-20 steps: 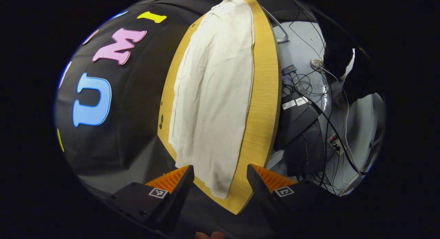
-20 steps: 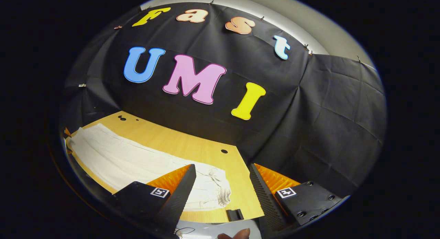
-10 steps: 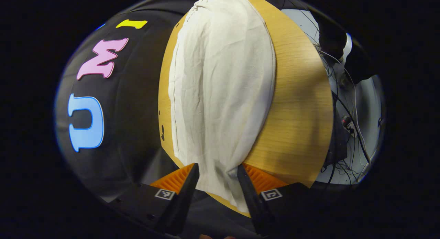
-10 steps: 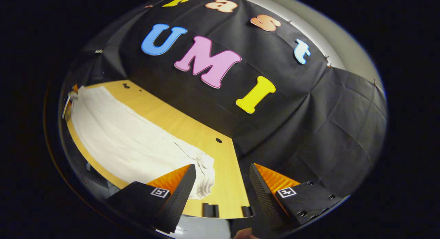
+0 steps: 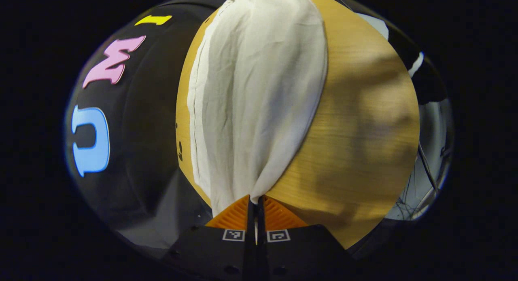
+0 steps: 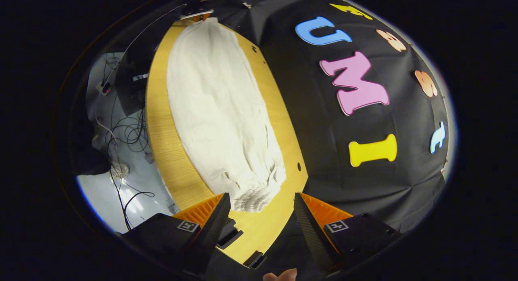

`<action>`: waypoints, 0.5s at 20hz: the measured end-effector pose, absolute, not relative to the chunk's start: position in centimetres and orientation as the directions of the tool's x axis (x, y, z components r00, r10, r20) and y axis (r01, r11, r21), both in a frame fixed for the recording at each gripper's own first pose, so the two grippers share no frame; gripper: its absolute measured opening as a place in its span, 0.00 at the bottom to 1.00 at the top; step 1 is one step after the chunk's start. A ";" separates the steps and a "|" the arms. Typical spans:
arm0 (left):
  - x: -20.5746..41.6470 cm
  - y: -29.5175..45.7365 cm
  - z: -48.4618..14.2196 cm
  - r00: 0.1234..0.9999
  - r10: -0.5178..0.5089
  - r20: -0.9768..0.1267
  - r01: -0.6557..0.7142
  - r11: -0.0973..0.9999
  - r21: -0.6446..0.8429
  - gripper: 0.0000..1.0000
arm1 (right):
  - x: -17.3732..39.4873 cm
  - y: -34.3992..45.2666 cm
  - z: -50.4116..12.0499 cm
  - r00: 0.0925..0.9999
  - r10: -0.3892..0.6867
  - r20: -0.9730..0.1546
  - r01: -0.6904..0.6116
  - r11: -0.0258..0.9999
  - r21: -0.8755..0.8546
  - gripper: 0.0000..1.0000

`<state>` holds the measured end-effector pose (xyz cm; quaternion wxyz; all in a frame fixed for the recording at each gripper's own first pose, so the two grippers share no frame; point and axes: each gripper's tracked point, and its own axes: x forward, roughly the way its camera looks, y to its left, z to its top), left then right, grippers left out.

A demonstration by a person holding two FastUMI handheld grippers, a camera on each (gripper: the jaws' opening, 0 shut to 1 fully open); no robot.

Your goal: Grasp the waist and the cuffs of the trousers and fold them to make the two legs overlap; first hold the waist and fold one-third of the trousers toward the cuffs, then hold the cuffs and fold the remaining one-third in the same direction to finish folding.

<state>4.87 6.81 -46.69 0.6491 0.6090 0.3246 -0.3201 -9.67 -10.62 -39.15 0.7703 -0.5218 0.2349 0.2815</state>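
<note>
White trousers (image 5: pixel 255 91) lie lengthwise on a wooden table (image 5: pixel 356 131), both legs stacked. In the left gripper view, my left gripper (image 5: pixel 255 202) is shut on the cuff end, and the cloth bunches to a point between the fingers. In the right gripper view the same trousers (image 6: pixel 218 111) stretch away from me, with the gathered elastic waist (image 6: pixel 259 194) nearest. My right gripper (image 6: pixel 261 208) is open just above and behind the waist, which lies in line with the gap. Its fingers do not touch the cloth.
Left of the table (image 6: pixel 162 151) in the right gripper view, cables and dark boxes (image 6: pixel 121 127) lie on the grey floor. Black clips (image 6: pixel 230 236) sit at the table's near edge. A small hole (image 6: pixel 298 166) marks the table beside the waist. A fingertip (image 6: pixel 283 275) shows at the bottom.
My left gripper moved in over the cuff end and closed on it. My right gripper swung round to look along the trousers and came up to the waist, still open.
</note>
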 end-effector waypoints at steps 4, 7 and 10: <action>4.8 6.3 -46.3 0.559 0.008 -0.829 0.827 0.067 0.558 0.05 | -8.8 -12.6 -42.2 0.693 0.181 -0.698 -0.721 0.203 -0.663 0.97; 4.9 6.5 -46.3 0.560 0.013 -0.828 0.827 0.052 0.560 0.05 | -8.7 -13.3 -44.8 0.649 0.170 -0.741 -0.760 0.129 -0.636 0.97; 5.0 6.4 -46.3 0.559 0.019 -0.829 0.828 0.044 0.559 0.05 | -7.7 -13.4 -46.6 0.638 0.144 -0.757 -0.768 0.040 -0.639 0.97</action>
